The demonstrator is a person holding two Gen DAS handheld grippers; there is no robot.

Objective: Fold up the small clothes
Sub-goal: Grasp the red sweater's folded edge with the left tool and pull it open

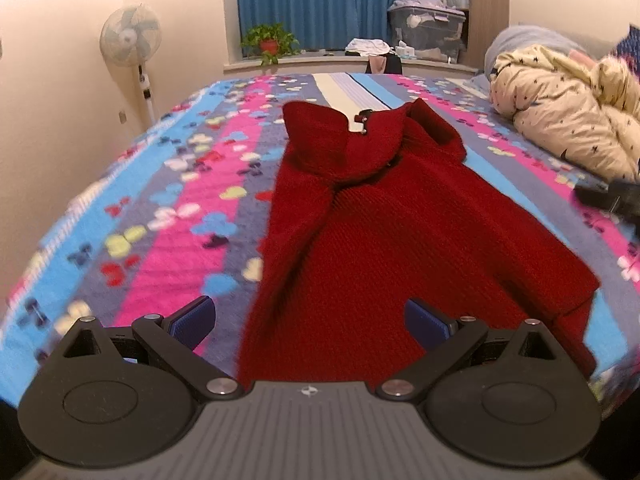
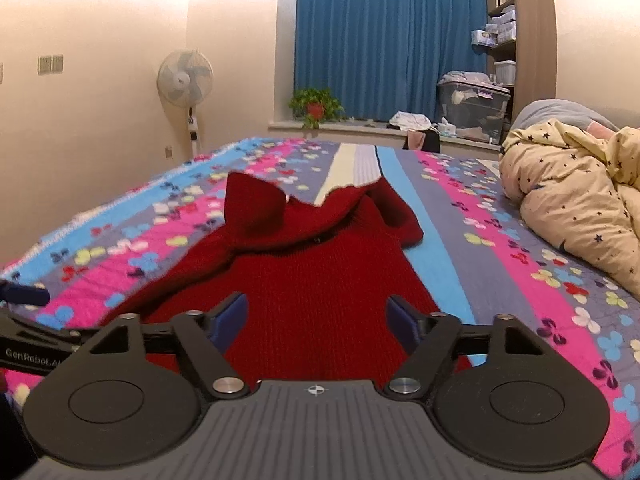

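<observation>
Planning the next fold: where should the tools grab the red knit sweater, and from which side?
Take the near hem of the red knit sweater, one corner per tool, coming in low from the near edge of the bed. It lies flat, collar at the far end, and the open left tool and right tool already face that hem.

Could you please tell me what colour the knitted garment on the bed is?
Dark red knitted garment, clearest in the left wrist view.
</observation>
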